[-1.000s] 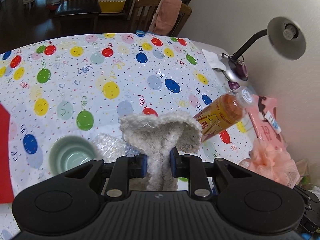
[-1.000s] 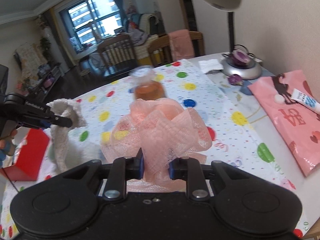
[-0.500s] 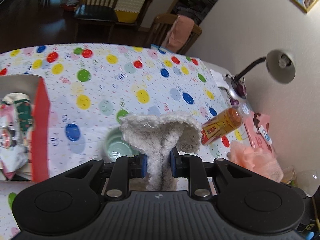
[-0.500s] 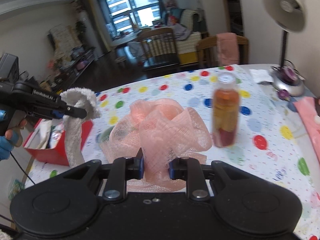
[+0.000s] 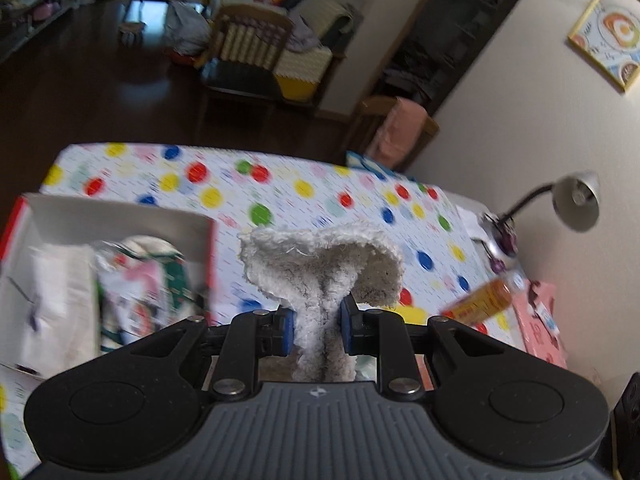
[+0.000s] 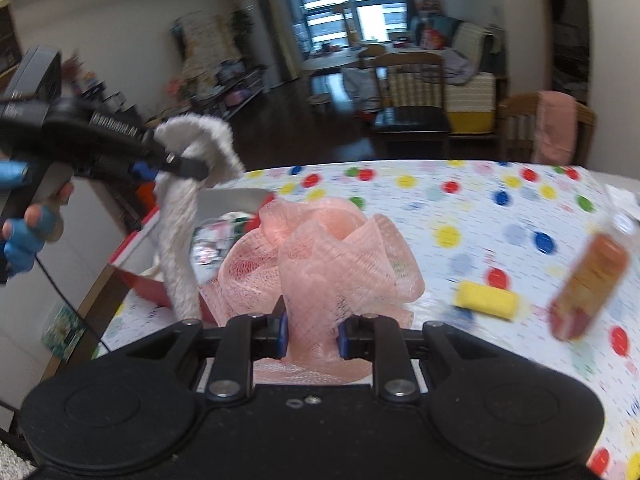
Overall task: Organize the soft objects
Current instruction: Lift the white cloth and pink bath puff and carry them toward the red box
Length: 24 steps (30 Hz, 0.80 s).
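My left gripper (image 5: 318, 330) is shut on a fluffy off-white cloth (image 5: 320, 256) that flops over its fingertips, held in the air just right of a red-sided box (image 5: 120, 216). From the right wrist view that same left gripper (image 6: 188, 168) holds the cloth (image 6: 180, 236) hanging over the box's (image 6: 132, 280) near corner. My right gripper (image 6: 312, 336) is shut on a pink mesh bath pouf (image 6: 332, 256), lifted above the table beside the box. Packets and bags (image 5: 132, 280) lie inside the box.
A table with a balloon-print cover (image 5: 280, 192) carries an orange drink bottle (image 6: 588, 280), a yellow roll (image 6: 486, 300), a pink pouch (image 5: 540, 320) and a desk lamp (image 5: 576, 200) by the wall. Wooden chairs (image 6: 412, 92) stand beyond the far edge.
Both grippers have swung left and risen with their loads. The red box has come into view, and the bottle has slid to the right of both views. The green bowl is out of sight.
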Available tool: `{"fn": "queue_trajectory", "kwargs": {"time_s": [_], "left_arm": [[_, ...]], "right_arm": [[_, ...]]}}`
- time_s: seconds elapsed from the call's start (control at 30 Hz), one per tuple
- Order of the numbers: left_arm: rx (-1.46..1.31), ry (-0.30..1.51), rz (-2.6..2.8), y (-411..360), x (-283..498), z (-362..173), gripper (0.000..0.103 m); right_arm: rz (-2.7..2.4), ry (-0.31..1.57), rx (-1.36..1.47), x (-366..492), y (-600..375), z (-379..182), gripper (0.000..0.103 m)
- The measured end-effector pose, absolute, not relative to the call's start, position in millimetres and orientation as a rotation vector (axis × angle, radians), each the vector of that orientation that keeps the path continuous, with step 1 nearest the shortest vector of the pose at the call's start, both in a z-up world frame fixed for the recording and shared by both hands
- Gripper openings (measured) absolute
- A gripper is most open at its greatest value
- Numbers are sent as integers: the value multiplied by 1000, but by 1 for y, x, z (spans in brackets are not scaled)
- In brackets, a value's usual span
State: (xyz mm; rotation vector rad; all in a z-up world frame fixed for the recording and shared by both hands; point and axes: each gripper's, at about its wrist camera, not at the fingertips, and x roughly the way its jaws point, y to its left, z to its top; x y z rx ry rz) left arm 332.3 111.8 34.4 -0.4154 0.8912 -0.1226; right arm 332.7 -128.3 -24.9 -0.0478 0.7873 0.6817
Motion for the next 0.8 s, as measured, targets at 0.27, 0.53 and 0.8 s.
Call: {"fn": "queue_trajectory", "kwargs": {"time_s": [0.27, 0.53, 0.8], "left_arm": [[-390, 801, 1, 182, 323, 51, 21], [-367, 757, 172, 262, 323, 40, 22], [-381, 786, 248, 320, 338, 7, 22]], "right_arm": [[775, 771, -104, 329, -45, -22, 22], [818, 759, -130, 332, 17, -24, 22], [824, 794, -151, 343, 70, -38, 22]]}}
